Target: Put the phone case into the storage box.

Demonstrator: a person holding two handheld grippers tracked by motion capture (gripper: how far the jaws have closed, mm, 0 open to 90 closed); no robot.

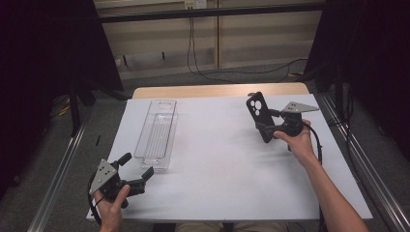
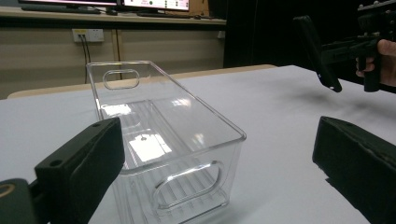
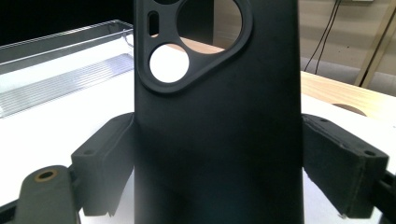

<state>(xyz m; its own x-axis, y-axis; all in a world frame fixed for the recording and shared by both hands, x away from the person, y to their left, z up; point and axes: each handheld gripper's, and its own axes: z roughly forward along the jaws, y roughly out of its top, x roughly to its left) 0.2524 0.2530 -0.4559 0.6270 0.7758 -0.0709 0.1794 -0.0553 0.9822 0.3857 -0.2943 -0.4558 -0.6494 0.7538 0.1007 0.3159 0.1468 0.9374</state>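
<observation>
At the near left corner of the white table [image 1: 227, 159] the left gripper [image 1: 138, 169] rests low in the person's left hand [image 1: 112, 209], its two black jaws spread wide with nothing between them; in the left gripper view those jaws frame the near end of the clear plastic bin [image 2: 187, 135], which stands just beyond them; the bin is long, narrow and see-through, with a ribbed floor, an oval handle slot cut in each end wall and glare on its bottom, and it lies lengthwise on the left half of the table, running away from the person; further right, well apart from the bin, the black phone case [image 1: 259, 116] is held up off the table near the far right corner, tilted with its top leaning left; it is matte black, with a raised camera surround pierced by two round holes and a small slot, through which the table and the wooden edge behind show in the right gripper view; the right gripper [image 1: 269, 128], in the person's right hand [image 1: 300, 142], has its jaws clamped on the lower sides of the case, one pad pressed to each long edge.
</observation>
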